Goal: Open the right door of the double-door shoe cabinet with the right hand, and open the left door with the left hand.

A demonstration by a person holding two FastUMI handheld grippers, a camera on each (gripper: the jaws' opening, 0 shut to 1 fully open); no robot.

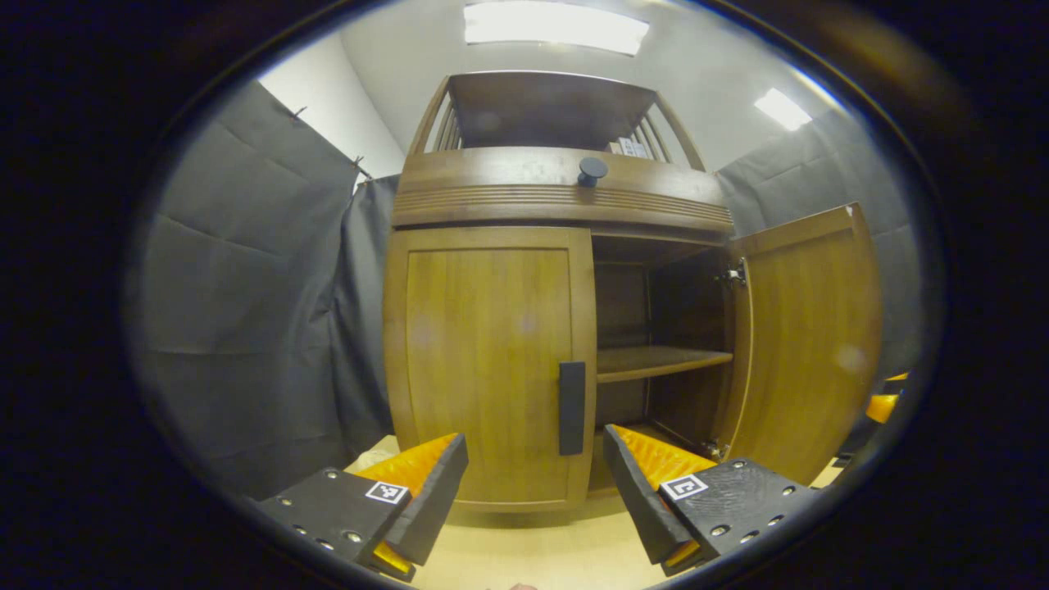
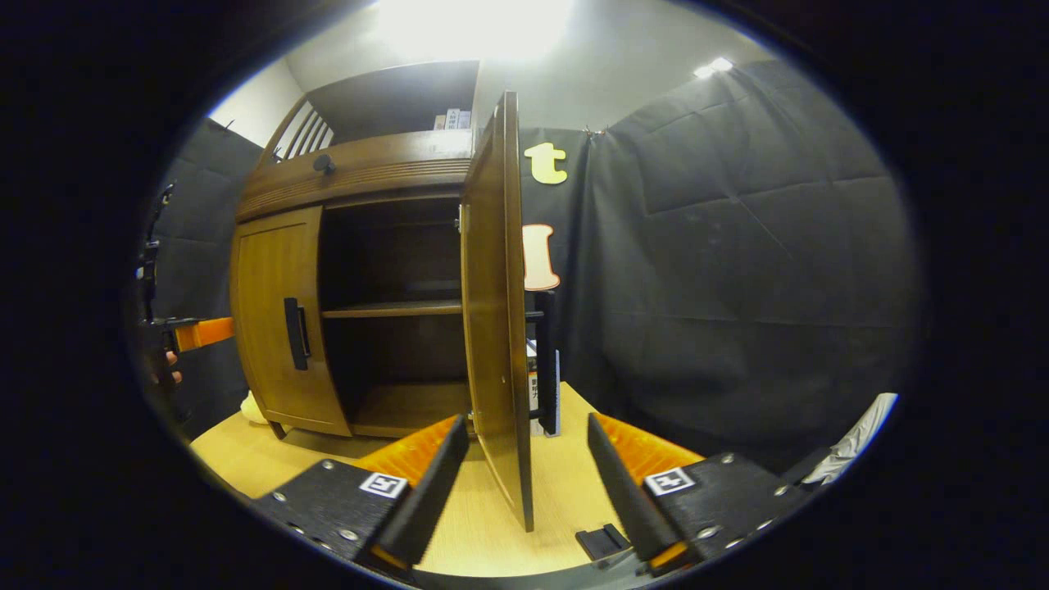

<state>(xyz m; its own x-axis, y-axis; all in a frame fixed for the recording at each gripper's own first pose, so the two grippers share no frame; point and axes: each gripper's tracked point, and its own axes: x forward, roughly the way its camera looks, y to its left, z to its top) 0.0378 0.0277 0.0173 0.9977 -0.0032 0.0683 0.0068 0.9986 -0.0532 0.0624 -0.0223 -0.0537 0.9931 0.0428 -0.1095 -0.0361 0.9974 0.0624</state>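
The wooden shoe cabinet (image 1: 557, 192) stands on a light wood floor. Its left door (image 1: 488, 360) is closed, with a dark vertical handle (image 1: 572, 407) near its inner edge. My left gripper (image 1: 533, 483) is open just in front of that handle, not touching it. The right door (image 1: 811, 336) is swung wide open, showing a bare shelf (image 1: 660, 359). In the right gripper view the right door (image 2: 496, 311) stands edge-on, its dark handle (image 2: 546, 360) on the far side. My right gripper (image 2: 524, 475) is open, its fingers on either side of the door's lower edge.
A round dark knob (image 1: 592, 170) sits on the cabinet's top band. Black cloth walls close in on both sides. A small black block (image 2: 602, 541) lies on the floor by my right gripper. At the far left of the right gripper view, the left gripper (image 2: 197, 332) is held by a hand.
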